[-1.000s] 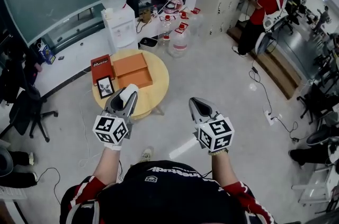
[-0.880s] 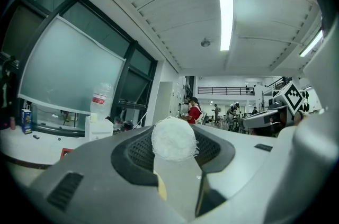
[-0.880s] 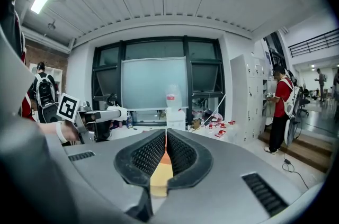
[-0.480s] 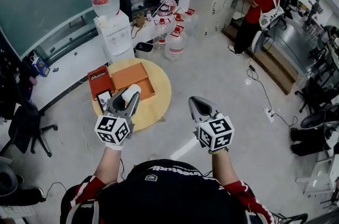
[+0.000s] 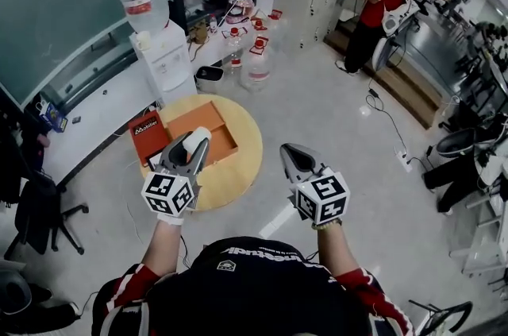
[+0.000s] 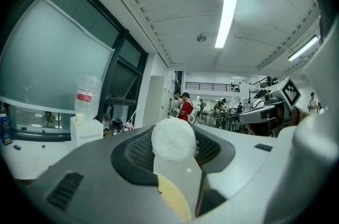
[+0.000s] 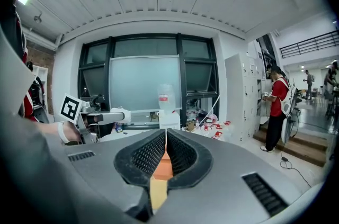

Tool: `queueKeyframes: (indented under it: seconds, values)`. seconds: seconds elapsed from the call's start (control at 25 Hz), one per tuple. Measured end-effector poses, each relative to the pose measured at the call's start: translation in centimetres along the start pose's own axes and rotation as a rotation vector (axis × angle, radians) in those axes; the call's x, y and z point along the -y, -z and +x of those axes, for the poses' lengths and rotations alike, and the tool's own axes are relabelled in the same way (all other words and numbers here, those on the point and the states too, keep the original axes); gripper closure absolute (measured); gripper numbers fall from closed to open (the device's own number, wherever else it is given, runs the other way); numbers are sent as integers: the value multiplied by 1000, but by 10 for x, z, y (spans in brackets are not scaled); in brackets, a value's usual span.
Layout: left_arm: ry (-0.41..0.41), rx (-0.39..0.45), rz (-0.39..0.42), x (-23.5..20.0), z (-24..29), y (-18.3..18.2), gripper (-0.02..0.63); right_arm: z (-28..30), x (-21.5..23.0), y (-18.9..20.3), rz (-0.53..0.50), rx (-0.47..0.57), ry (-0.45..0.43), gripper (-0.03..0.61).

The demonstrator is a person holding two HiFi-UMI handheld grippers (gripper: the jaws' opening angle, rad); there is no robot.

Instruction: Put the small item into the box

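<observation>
An open orange box [image 5: 214, 129] lies on a round wooden table [image 5: 238, 168], with its red lid [image 5: 148, 134] beside it on the left. In the head view my left gripper [image 5: 193, 142] is shut on a small white fuzzy item [image 5: 196, 139] and hangs over the table's near side, in front of the box. From the left gripper view, the white item [image 6: 173, 139] sits as a round pad between the jaw tips. My right gripper [image 5: 289, 151] is shut and empty, out to the right of the table; its own view shows the jaws [image 7: 166, 135] closed together.
A water dispenser [image 5: 156, 48] stands behind the table, with water jugs [image 5: 255, 60] on the floor beside it. An office chair [image 5: 36, 207] is at the left. A person in a red shirt [image 5: 379, 5] stands far right by steps. A cable [image 5: 389, 124] runs across the floor.
Both grippers have moved forward toward the table, which now sits closer and lower in the head view. The left gripper still holds the white item; the right stays shut.
</observation>
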State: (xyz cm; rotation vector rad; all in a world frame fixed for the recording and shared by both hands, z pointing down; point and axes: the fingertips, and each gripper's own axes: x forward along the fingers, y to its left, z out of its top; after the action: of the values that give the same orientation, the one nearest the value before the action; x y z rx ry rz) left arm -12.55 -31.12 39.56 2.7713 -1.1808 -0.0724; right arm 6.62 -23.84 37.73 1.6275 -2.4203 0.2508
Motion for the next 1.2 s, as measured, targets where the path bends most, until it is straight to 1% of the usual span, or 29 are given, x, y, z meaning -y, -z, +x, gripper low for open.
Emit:
queueKeyframes:
  seconds: [0.2, 0.4, 0.56, 0.76, 0.84, 1.0, 1.2]
  values:
    - [33, -8, -17, -17, 5, 7, 426, 19, -9, -1, -6, -16, 19, 546]
    - [57, -24, -25, -34, 1, 19, 426, 29, -27, -3, -9, -25, 27, 546]
    - [65, -32, -45, -34, 0, 31, 426, 26, -28, 3, -20, -47, 48, 546]
    - [64, -56, -58, -39, 3, 50, 426, 25, -25, 8, -18, -36, 81, 546]
    - [63, -76, -48, -40, 4, 59, 426, 23, -23, 13, 2, -31, 90, 546]
    - [77, -96, 9, -31, 7, 63, 426, 18, -17, 16, 21, -21, 91, 546]
    - [76, -116, 57, -27, 10, 72, 426, 22, -19, 23, 24, -18, 64, 546]
